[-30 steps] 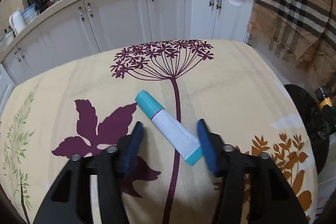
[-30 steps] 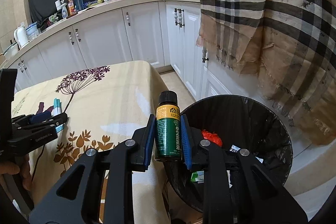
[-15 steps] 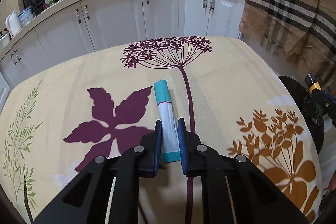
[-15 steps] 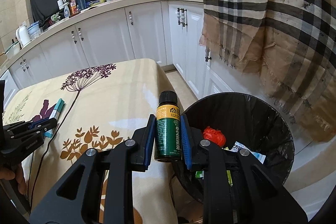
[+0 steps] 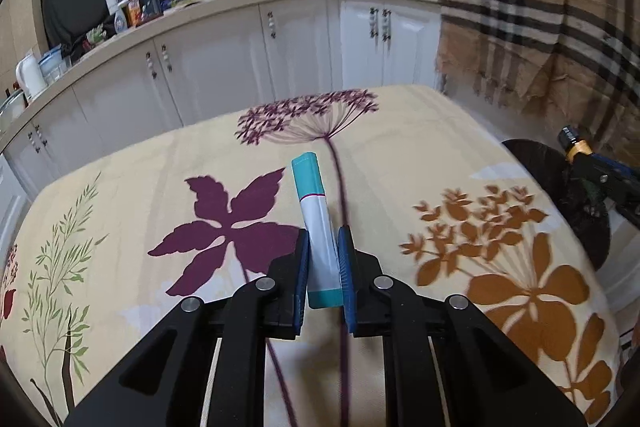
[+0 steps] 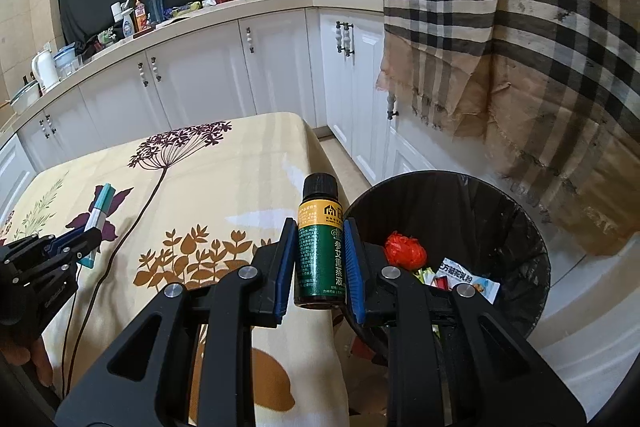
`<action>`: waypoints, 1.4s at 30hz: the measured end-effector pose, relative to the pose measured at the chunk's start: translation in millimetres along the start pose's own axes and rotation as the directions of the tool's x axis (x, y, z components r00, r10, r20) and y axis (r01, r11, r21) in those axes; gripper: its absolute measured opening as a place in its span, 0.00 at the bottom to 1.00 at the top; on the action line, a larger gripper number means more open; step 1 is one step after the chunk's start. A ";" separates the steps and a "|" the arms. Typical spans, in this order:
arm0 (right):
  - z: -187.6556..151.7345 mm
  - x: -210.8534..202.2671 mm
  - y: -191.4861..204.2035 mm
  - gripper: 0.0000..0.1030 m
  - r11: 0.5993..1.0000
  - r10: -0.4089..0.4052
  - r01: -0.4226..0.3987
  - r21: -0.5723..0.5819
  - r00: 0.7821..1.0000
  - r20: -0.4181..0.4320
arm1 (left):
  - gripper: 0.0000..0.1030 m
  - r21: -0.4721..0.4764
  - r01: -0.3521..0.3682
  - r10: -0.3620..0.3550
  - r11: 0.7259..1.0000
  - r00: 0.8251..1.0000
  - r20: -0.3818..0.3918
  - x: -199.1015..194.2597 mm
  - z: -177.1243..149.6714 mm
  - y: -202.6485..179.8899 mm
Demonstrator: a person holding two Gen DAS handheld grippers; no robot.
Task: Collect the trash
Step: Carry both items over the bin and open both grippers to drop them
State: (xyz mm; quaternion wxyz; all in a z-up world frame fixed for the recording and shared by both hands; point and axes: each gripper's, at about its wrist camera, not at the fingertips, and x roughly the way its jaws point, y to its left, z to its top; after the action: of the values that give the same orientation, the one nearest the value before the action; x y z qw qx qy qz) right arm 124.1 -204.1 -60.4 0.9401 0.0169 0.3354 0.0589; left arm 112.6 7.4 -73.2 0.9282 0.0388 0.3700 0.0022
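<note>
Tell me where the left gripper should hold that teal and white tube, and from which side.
Hold the tube across its flat white body near the crimped teal tail, coming from the tail end along its length. It is narrow there, so the fingers span it. The left gripper already clamps it this way.

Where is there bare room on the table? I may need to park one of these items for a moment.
Nearly all the tablecloth is bare: the stretch around the purple flower print, and the orange-leaf corner toward the trash bin. Only the left gripper with its tube hangs over the middle. The kitchen counter behind is crowded with bottles.
</note>
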 end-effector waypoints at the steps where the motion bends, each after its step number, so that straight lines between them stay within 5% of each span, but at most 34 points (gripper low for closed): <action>1: -0.3 -1.5 -0.3 0.22 1.000 -0.002 0.002 0.000 1.000 0.001 | 0.15 0.001 0.007 -0.007 1.000 1.000 0.013 -3.8 0.5 -2.5; 21: 1.7 -43.0 -34.2 0.22 0.993 -0.115 0.112 0.042 0.991 0.062 | 0.15 0.082 0.126 -0.137 0.989 0.980 0.144 -46.3 15.2 -59.4; 42: 20.5 -51.0 -84.5 0.22 0.972 -0.230 0.222 0.080 0.965 0.123 | 0.15 0.195 0.225 -0.269 0.955 0.932 0.242 -38.2 50.9 -140.3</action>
State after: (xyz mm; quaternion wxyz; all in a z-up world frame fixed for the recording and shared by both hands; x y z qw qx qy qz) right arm 106.3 -294.0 -18.5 0.9596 0.0130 0.2742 -0.0609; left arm 116.3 -137.3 -20.5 0.9559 0.0681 0.2430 -0.1504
